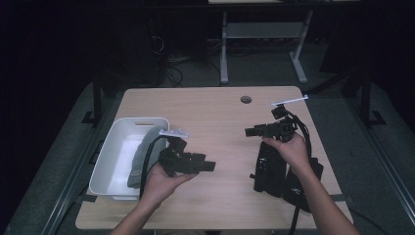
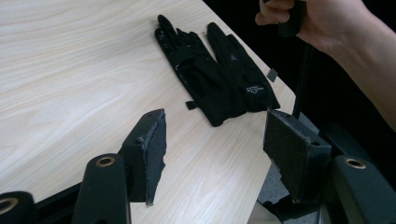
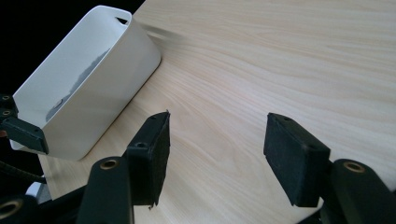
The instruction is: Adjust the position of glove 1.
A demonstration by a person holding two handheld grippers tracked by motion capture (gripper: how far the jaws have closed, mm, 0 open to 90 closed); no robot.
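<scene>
A pair of black gloves (image 1: 269, 169) lies flat at the table's right side, partly under the person's right forearm. In the left gripper view the gloves (image 2: 215, 72) lie overlapping, fingers pointing away, beyond my jaws. My left gripper (image 1: 208, 165) is held above the table's middle, pointing right, open and empty (image 2: 215, 145). My right gripper (image 1: 250, 131) hovers just beyond the gloves and points left, also open with nothing between its pads (image 3: 215, 150). It faces the white bin (image 3: 100, 81), which holds a grey cloth (image 3: 77, 81).
The white bin (image 1: 113, 147) stands at the table's left edge with the grey cloth (image 1: 139, 166) inside. A round cable hole (image 1: 246, 99) sits near the far edge. Bare wood (image 1: 220, 117) stretches between the two grippers. A desk frame (image 1: 262, 34) stands on the floor beyond.
</scene>
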